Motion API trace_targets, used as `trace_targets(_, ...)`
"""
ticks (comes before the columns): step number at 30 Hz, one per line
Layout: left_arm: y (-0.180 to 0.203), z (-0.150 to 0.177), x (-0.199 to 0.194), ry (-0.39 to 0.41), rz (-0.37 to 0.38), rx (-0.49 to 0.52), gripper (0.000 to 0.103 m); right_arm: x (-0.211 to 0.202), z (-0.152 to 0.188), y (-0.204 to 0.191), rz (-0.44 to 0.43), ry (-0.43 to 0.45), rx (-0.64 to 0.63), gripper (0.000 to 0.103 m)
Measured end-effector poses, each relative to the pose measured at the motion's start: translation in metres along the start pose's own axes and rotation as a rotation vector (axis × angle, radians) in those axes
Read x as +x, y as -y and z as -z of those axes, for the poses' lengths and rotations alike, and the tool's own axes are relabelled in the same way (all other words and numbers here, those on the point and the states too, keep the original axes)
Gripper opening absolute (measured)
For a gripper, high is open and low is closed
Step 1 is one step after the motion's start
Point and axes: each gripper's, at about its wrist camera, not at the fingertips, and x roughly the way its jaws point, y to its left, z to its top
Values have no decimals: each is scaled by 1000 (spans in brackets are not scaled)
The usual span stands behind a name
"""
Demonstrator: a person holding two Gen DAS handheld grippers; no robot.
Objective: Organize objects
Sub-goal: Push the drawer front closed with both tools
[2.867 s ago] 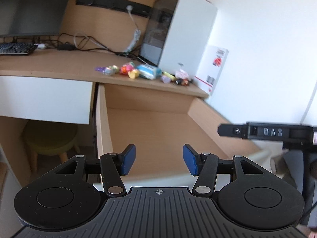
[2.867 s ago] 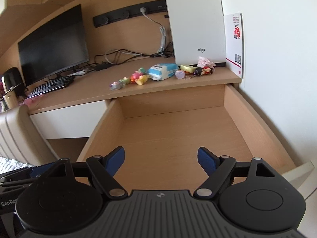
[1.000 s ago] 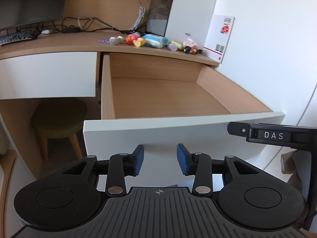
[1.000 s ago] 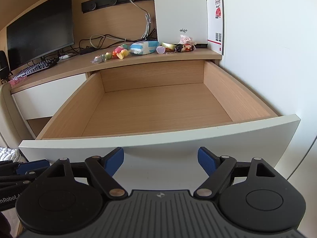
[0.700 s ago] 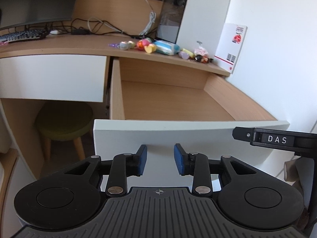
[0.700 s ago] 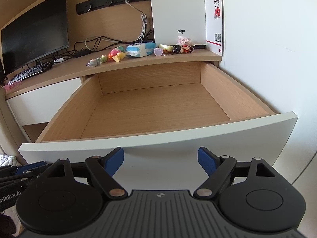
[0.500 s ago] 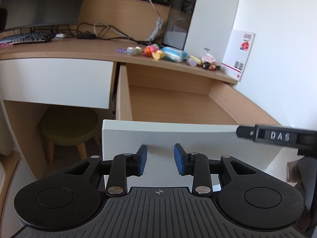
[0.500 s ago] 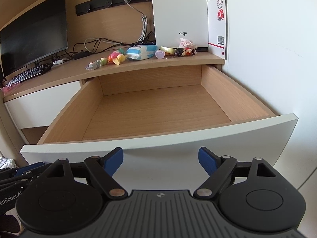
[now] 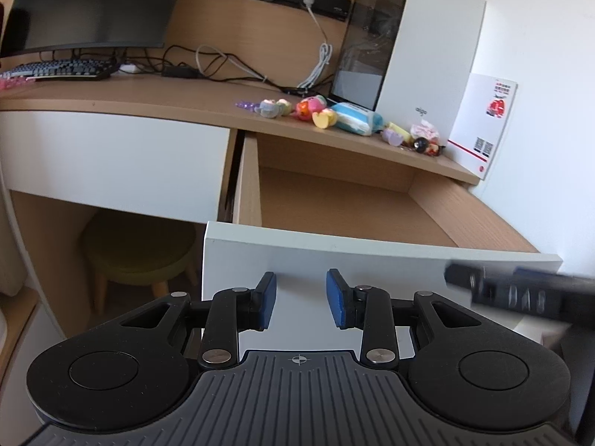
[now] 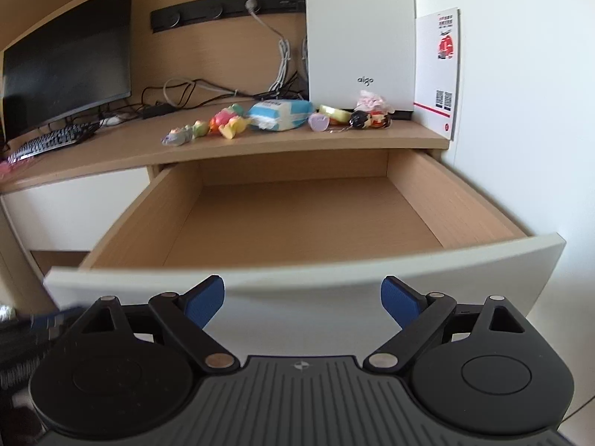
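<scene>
Toys [image 10: 227, 120] and a tissue pack [image 10: 279, 109] lie in a row on the desk [image 10: 122, 152], just above the pulled-out drawer [image 10: 297, 219], which holds nothing yet. The right gripper [image 10: 303, 297] is spreading wider, with nothing between its pads; the left gripper [image 9: 301, 299] is narrowly parted, also bare. Best reach over the drawer front, take one small piece squarely, then lower it into the drawer rather than dropping it.
</scene>
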Motion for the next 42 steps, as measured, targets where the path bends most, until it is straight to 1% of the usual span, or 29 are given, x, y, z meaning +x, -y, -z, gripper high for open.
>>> trace_targets(3,-1,-5,15,18,-8,22,35,12,6,0,15,-5,-44,92)
trace_targets(5,-1,-8,28,16,-24,39,35,25,5,1,26,-4,-56,92)
trace_targets(6,-2,-10,34,16,-48,32,35,32,4,2,30,0,-57,92)
trace_targets(9,-4,-13,51,8,-67,39,35,54,-3,6,29,2,-29,93)
trace_targets(11,-4,-15,62,9,-82,46,35,68,-7,9,24,21,-8,101)
trace_targets(13,-3,-16,70,20,-95,64,35,81,-10,10,26,44,3,103)
trace_targets(15,-2,-18,78,32,-109,75,35,93,-12,10,11,43,-8,103)
trace_targets(20,-4,-28,99,49,-125,81,35,117,-15,6,48,70,-64,103)
trace_targets(23,-5,-33,112,53,-133,78,35,131,-18,8,66,88,-65,103)
trace_targets(24,-5,-35,116,52,-133,73,36,134,-19,10,66,88,-58,103)
trace_targets(28,-4,-38,135,32,-132,74,43,151,-23,18,37,87,-17,103)
trace_targets(31,-4,-38,145,33,-141,80,44,160,-26,18,32,100,-23,103)
trace_targets(35,-8,-42,153,51,-136,68,44,169,-29,20,51,124,-30,103)
trace_targets(39,-10,-45,162,72,-147,65,44,174,-30,28,101,171,-20,103)
trace_targets(41,-9,-48,169,75,-163,73,46,179,-31,33,126,187,-14,103)
trace_targets(42,-8,-50,173,75,-166,77,50,182,-32,36,137,191,-9,103)
